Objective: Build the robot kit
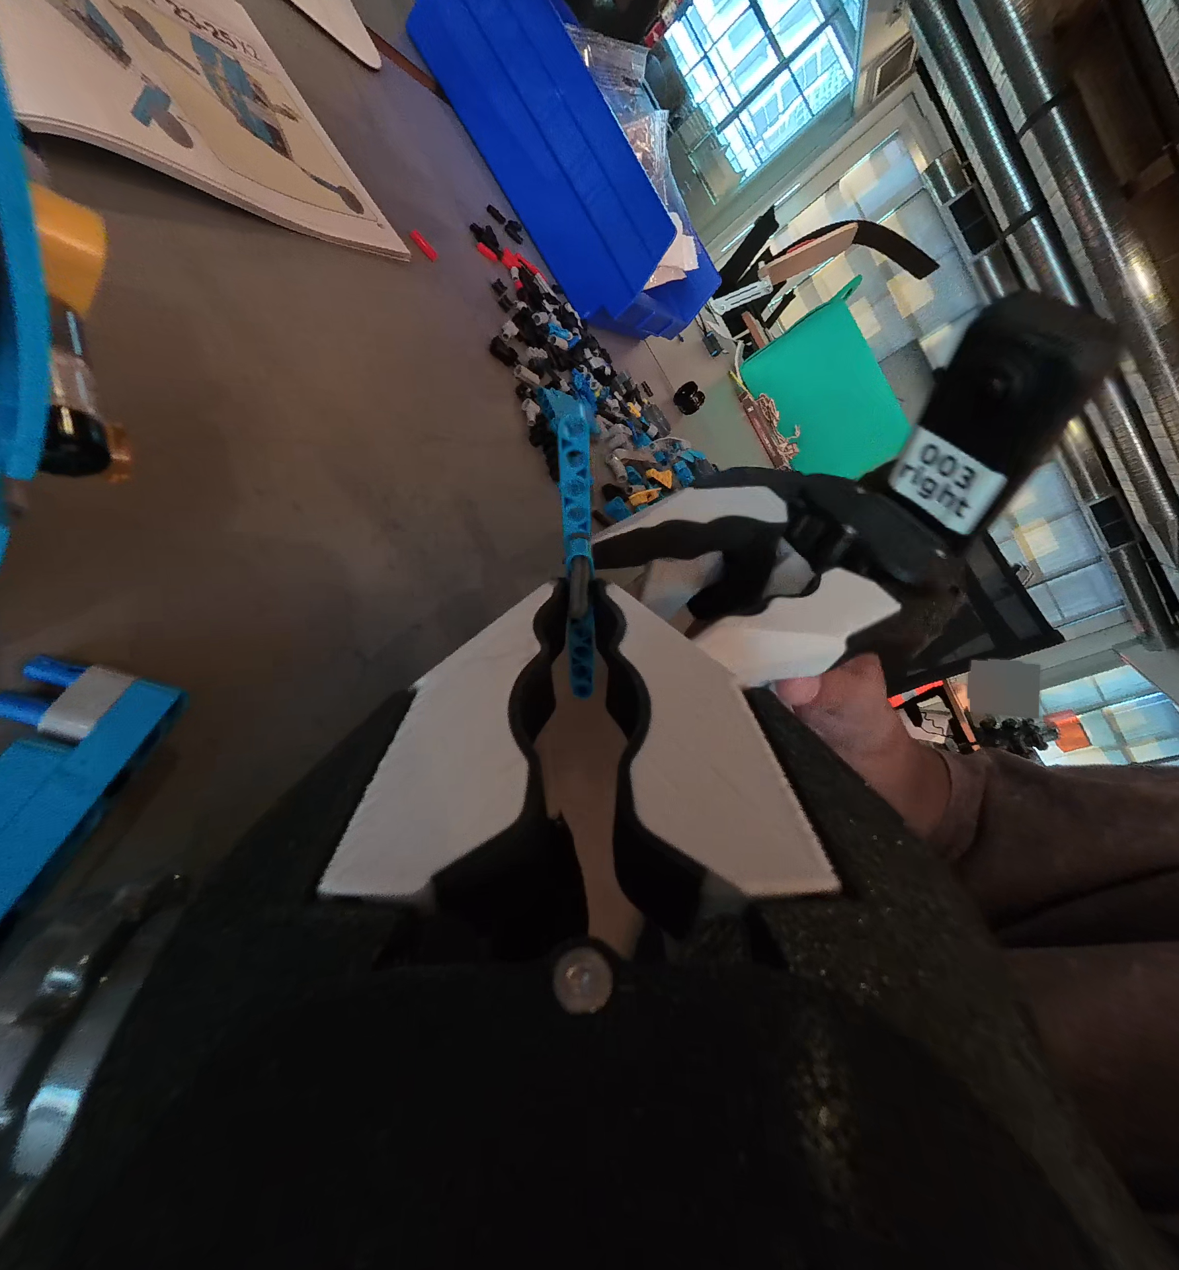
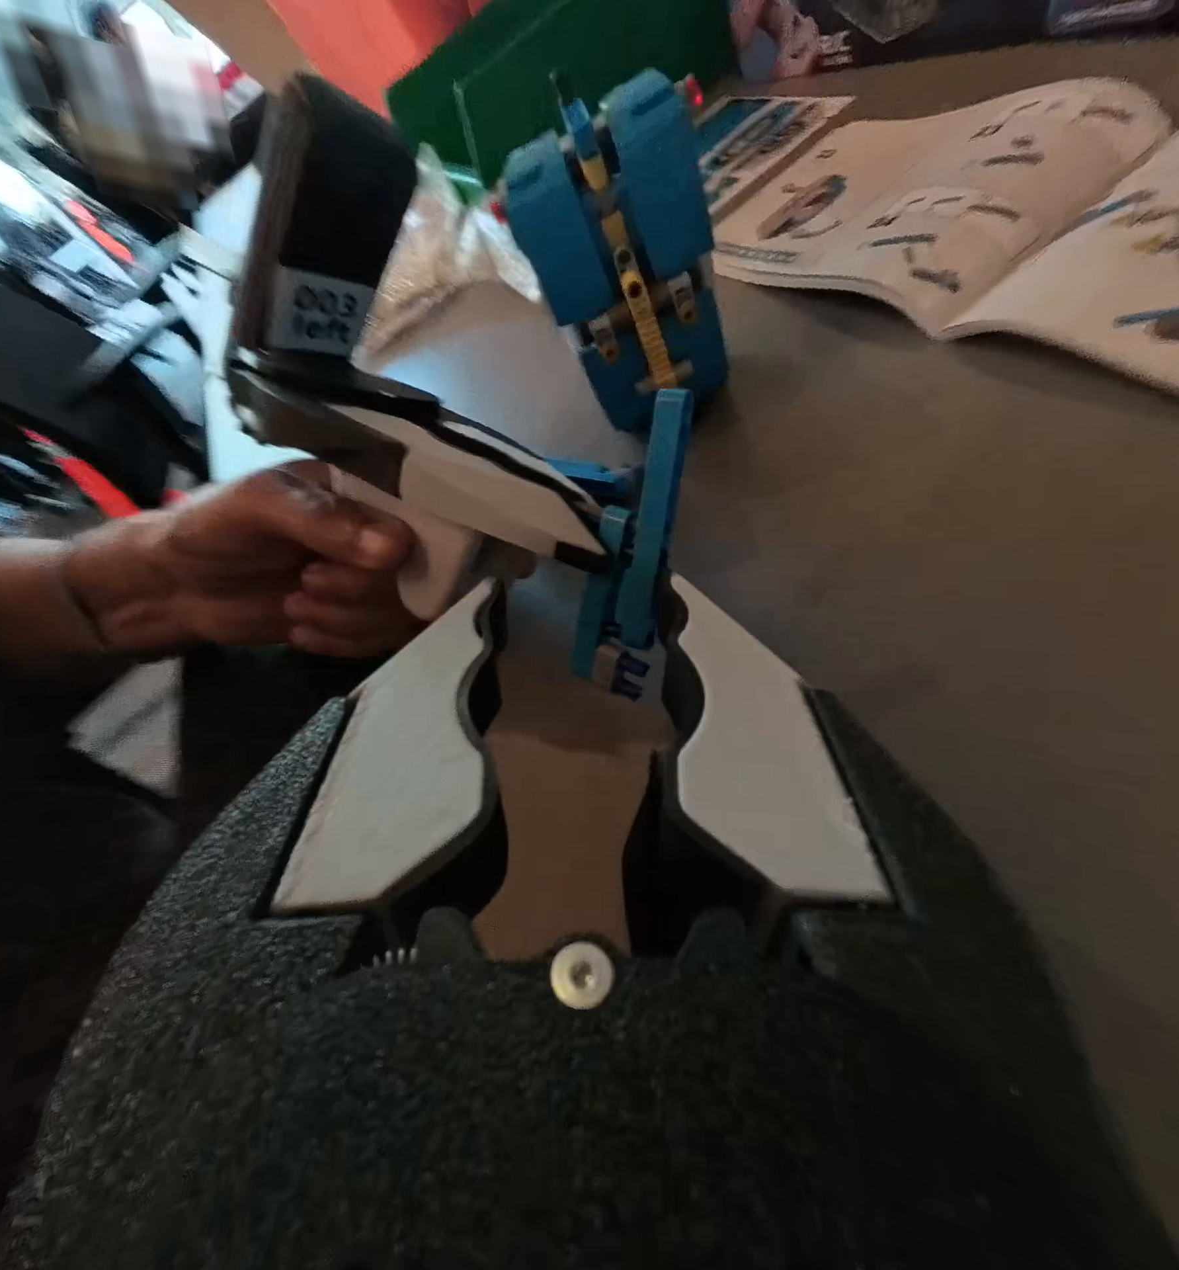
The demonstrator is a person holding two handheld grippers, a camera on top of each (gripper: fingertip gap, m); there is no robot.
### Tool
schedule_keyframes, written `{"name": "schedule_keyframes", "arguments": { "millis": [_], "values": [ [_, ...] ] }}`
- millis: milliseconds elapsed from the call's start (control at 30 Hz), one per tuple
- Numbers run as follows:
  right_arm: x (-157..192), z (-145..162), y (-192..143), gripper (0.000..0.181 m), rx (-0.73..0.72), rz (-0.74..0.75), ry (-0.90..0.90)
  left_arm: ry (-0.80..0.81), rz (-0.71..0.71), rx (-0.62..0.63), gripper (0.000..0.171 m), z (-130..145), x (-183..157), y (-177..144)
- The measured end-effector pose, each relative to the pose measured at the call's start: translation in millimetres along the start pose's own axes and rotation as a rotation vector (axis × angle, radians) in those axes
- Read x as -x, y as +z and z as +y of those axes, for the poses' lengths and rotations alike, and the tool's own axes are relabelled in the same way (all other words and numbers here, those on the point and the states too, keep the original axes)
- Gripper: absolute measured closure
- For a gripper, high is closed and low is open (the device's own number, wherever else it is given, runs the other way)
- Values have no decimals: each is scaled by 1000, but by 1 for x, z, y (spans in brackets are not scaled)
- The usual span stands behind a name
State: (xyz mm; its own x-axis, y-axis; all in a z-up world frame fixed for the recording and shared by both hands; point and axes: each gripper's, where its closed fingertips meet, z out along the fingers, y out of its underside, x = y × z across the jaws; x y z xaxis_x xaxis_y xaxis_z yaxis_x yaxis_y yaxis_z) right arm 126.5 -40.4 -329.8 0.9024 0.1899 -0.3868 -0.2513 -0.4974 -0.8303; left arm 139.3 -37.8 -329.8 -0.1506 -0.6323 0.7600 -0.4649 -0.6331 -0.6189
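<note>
While the left gripper point(image 1: 579, 605) pinches a slim blue perforated plastic beam point(image 1: 576, 481), the right gripper point(image 2: 586, 618), jaws part-open, brackets its lower end; the blue brick-built model point(image 2: 621, 268) stands apart, parts heap point(image 1: 573, 385) unsorted.

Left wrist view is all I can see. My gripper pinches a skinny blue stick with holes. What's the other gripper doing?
Observer: In the right wrist view, the right gripper has its jaws apart around a flat blue plastic beam. They don't look clamped on it.
Operator: What's behind the beam?
Observer: A chunky blue brick model with a yellow toothed strip down its middle stands upright on the grey table, just beyond the beam.
Operator: Who's holding my gripper?
Observer: A hand grips the handle of the left gripper, which reaches in from the left side of that view.
</note>
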Motion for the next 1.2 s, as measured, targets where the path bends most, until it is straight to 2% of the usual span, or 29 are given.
{"name": "schedule_keyframes", "arguments": {
  "millis": [133,300,500,800,867,933,1033,1200],
  "values": [
    [-16,2,6,158,41,256,-163,-8,-27,-8,165,-1,4,0],
    [-20,5,12,155,88,344,-250,-32,-59,-9,165,-1,10,1],
    [-25,6,14,157,105,363,-218,-39,-88,-24,165,-1,13,3],
    [-18,-4,2,163,107,373,-424,-34,13,-41,163,-4,-2,2],
    [-14,-6,2,162,85,379,-484,-48,35,-43,150,-5,-4,1],
    [-8,-7,3,161,82,379,-535,-56,58,-47,147,-6,-7,2],
    [-3,-8,4,160,73,375,-579,-32,72,-64,164,-8,-11,-1],
    [-4,-4,4,155,60,311,-486,-28,40,-66,165,-7,-7,-2]
  ]
}}
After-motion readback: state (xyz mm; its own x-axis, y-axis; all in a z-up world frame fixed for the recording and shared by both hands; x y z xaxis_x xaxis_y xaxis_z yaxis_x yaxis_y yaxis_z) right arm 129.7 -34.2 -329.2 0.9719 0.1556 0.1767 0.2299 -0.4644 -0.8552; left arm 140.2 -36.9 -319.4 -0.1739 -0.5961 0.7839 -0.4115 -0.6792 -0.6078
